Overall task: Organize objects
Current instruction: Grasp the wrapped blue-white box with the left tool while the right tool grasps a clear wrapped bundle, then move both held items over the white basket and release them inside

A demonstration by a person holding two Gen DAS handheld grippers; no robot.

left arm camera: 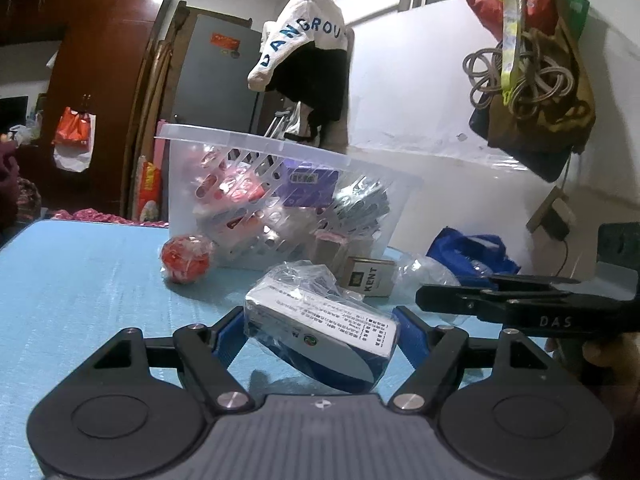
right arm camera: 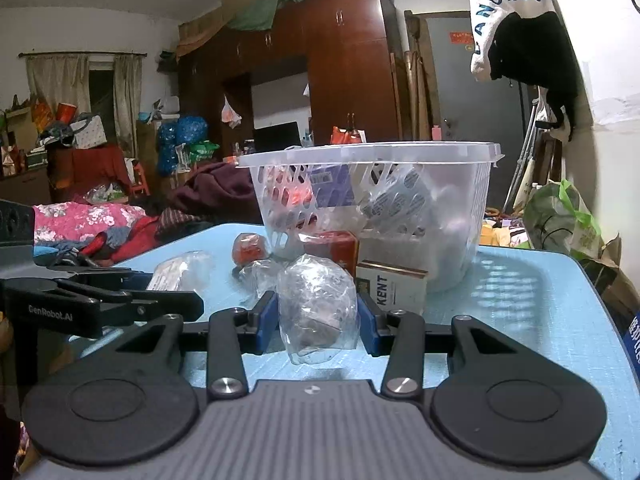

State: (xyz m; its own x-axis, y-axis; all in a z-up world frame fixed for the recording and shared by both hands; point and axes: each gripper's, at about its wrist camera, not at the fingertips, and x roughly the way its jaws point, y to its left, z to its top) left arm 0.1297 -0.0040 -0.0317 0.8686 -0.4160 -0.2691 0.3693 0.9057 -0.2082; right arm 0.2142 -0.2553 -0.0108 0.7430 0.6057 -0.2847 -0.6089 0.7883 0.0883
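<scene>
Both grippers are holding wrapped items above a blue table (left arm camera: 80,280), with the sorting judged to be partly done. The left gripper (left arm camera: 320,330) is pinching a plastic-wrapped box (left arm camera: 320,320) with a printed label, tilted between its blue fingers (left arm camera: 228,334). The right gripper (right arm camera: 318,312) is squeezing a crinkled clear bag (right arm camera: 316,304) holding something dark.

The white slotted basket (right arm camera: 460,152) at the far side of the table is already holding several packets. Outside it, just in front, a red wrapped ball (left arm camera: 186,258) and a KENT box (left arm camera: 370,278) are lying on the table.

The right wrist view is also showing a red box (right arm camera: 332,248) standing against the basket's near wall, with another clear packet (right arm camera: 180,270) lying to the left. Only the left wrist view is showing a blue bag (left arm camera: 472,248) at the right, by the wall.
</scene>
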